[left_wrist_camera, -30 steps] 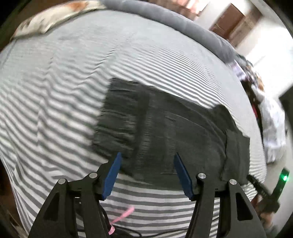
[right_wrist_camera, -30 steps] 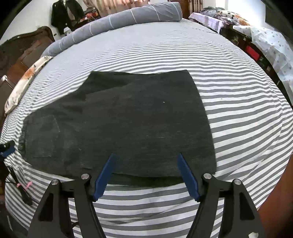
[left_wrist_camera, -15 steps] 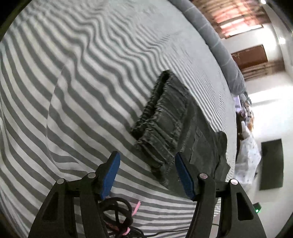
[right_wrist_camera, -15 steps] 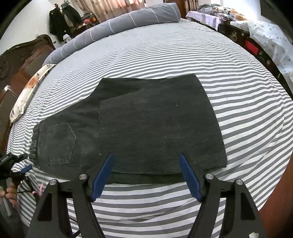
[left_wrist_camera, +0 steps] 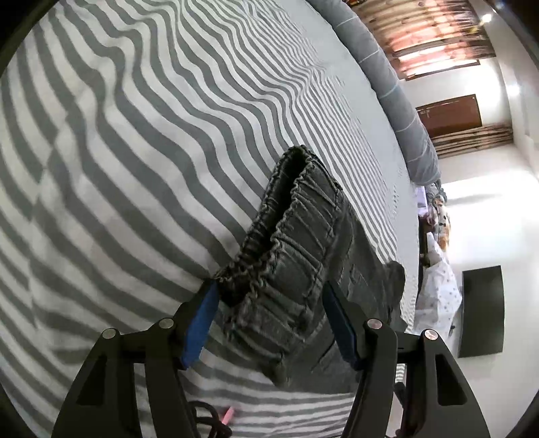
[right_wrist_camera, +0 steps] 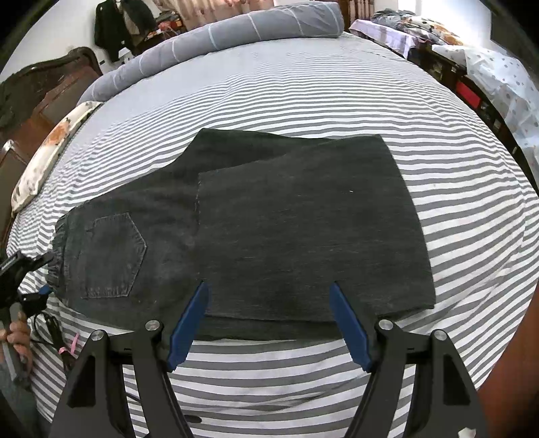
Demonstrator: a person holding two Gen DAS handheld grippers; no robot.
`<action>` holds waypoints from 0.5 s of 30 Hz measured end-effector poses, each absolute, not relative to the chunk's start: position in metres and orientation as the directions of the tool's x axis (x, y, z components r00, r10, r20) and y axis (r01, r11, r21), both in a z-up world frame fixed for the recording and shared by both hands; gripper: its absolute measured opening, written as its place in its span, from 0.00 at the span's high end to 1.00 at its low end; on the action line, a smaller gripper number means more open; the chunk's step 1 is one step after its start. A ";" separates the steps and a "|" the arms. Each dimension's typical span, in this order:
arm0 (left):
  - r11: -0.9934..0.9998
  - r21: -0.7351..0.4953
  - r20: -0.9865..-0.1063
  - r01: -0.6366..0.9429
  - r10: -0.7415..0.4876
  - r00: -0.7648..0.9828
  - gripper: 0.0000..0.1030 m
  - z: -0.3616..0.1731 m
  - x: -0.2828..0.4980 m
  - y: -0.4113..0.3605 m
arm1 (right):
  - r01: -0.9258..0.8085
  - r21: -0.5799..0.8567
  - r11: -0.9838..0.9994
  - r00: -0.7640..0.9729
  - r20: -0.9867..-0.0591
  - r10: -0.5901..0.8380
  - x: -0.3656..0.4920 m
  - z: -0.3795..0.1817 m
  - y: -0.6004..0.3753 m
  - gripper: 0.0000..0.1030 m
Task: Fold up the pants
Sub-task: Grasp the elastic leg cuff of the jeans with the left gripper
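Dark grey pants (right_wrist_camera: 286,229) lie flat on the striped bed (right_wrist_camera: 337,84), the legs folded back over the seat, a back pocket (right_wrist_camera: 114,256) showing at the left. My right gripper (right_wrist_camera: 269,289) hovers open over the near edge of the folded legs, with nothing between its pads. In the left wrist view, my left gripper (left_wrist_camera: 269,286) is open and low at the elastic waistband (left_wrist_camera: 296,242), whose gathered corner sits between the blue pads (left_wrist_camera: 198,326). From the right wrist view the left gripper (right_wrist_camera: 33,266) reaches the waistband end, with a hand (right_wrist_camera: 13,337) on its handle.
A rolled grey duvet (right_wrist_camera: 235,30) lies along the far side of the bed. A floral pillow (right_wrist_camera: 43,155) and a wooden headboard (right_wrist_camera: 40,94) are at the left. A cluttered surface with a dotted cloth (right_wrist_camera: 498,74) stands to the right. A cable with a pink tie (right_wrist_camera: 67,347) hangs by the left gripper.
My left gripper has rolled and dropped toward the waistband, which now sits between its fingers. The right gripper has drawn back a little, so the pocket end of the pants has come into view.
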State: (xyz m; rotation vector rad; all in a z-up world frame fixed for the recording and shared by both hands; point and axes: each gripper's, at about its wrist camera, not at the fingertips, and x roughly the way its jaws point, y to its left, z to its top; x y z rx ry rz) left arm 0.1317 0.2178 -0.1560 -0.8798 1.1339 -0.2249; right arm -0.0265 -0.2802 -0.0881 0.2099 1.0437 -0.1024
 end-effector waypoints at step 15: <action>0.788 -0.598 -0.745 -0.147 -0.480 0.463 0.63 -0.146 0.134 0.195 | 0.165 0.132 0.977 0.491 -0.871 0.035 -0.017 -0.097 -0.263 0.30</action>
